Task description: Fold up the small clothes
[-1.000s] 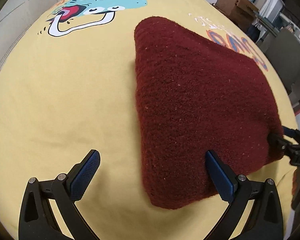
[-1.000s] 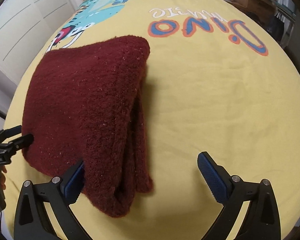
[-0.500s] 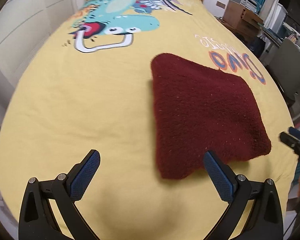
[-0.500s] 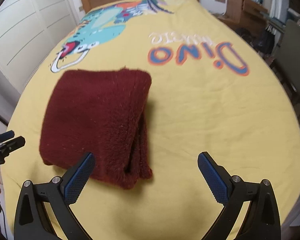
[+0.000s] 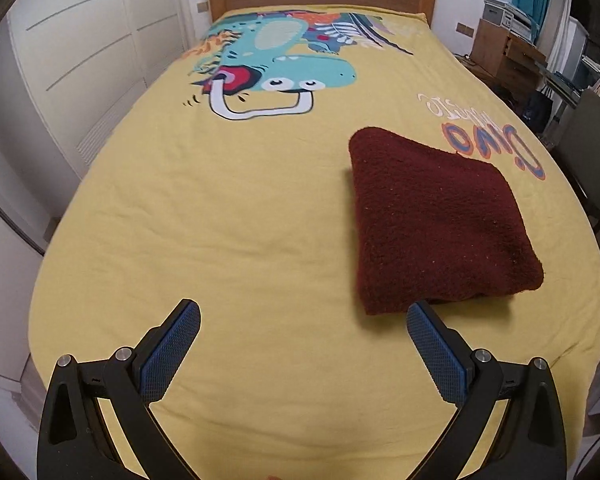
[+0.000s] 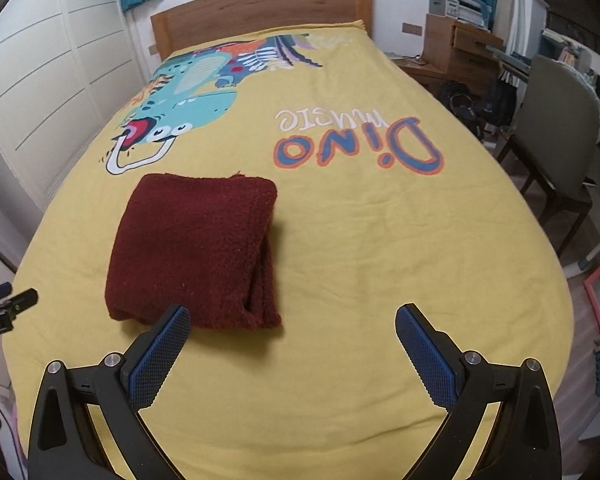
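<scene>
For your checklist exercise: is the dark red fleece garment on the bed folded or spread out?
Folded. The dark red fleece garment lies as a compact rectangle; stacked layers show along its right edge.

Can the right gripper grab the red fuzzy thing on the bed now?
Probably yes. The right gripper is open, nothing lies between it and the folded red garment, whose near edge sits just past its left finger.

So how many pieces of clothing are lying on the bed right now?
1. A folded dark red fleece garment lies on the yellow bedspread near the foot, below the dinosaur print. Nothing else shows, though the folds could hide another.
</scene>
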